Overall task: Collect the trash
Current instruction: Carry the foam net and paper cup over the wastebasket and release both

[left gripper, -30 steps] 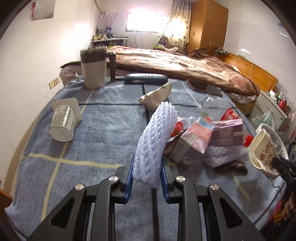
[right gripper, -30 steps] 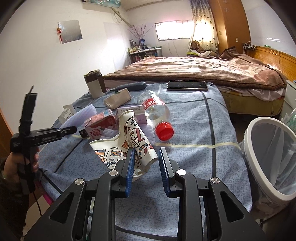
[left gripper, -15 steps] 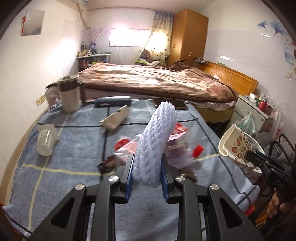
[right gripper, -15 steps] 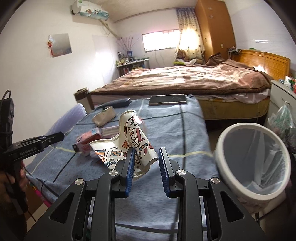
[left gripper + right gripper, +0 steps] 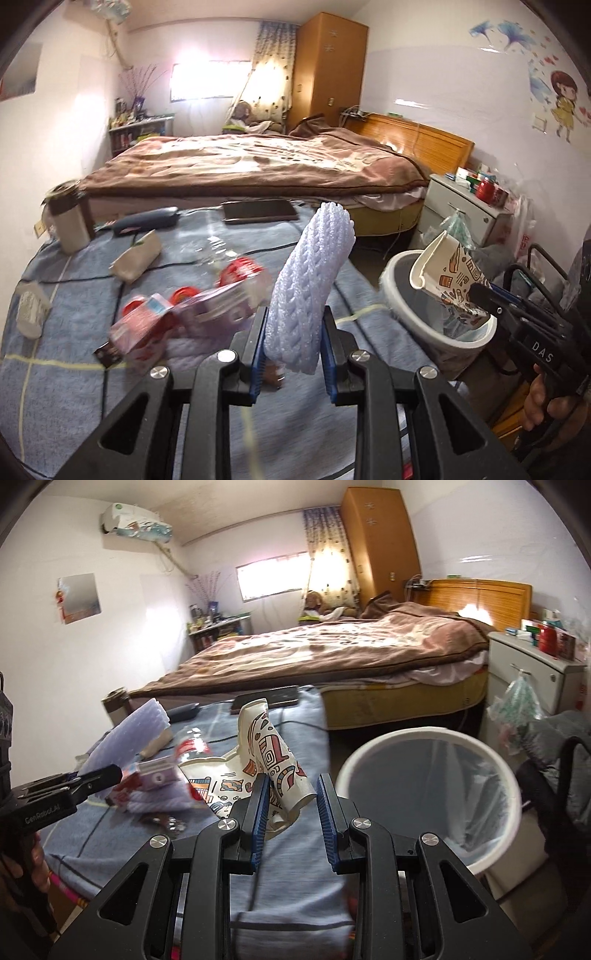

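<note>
My left gripper (image 5: 293, 350) is shut on a pale blue foam net sleeve (image 5: 314, 280), held upright above the blue blanket; the sleeve also shows in the right wrist view (image 5: 129, 734). My right gripper (image 5: 291, 812) is shut on a crushed patterned paper cup (image 5: 273, 757), held beside the rim of the white lined bin (image 5: 509, 779). In the left wrist view the cup (image 5: 443, 273) hangs over the bin (image 5: 406, 317). Pink and purple cartons (image 5: 177, 325) and a red-capped plastic bottle (image 5: 240, 273) lie on the blanket.
A beige pouch (image 5: 136, 258), a fallen can (image 5: 31, 310), a tumbler (image 5: 70, 221), a dark case (image 5: 146, 219) and a tablet (image 5: 258, 210) lie on the blanket. A bed (image 5: 258, 166) stands behind, a white nightstand (image 5: 469, 214) to the right.
Both grippers have swung right toward the bin with their loads. The cup now hangs at the bin's rim. The sleeve is lifted off the clutter.
</note>
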Motion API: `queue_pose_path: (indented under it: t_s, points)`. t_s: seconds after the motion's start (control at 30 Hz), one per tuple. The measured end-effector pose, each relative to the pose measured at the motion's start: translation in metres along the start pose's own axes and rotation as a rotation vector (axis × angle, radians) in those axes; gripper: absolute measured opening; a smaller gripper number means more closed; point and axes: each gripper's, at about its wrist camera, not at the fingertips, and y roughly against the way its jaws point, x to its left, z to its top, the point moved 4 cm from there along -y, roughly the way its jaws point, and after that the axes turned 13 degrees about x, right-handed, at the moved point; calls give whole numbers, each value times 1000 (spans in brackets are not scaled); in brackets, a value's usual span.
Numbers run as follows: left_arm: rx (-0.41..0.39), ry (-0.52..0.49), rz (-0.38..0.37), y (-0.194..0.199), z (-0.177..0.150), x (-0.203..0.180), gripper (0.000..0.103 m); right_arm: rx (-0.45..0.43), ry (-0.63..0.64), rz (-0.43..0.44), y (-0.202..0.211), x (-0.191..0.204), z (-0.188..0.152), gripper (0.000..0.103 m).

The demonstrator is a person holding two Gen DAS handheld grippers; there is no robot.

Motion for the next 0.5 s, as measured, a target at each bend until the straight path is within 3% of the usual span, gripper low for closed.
queue_pose_path:
  t_s: [0.5]
  points:
    - [71, -132, -150, -53, 28, -110, 27, 1, -120, -198, 7, -86, 5, 29]
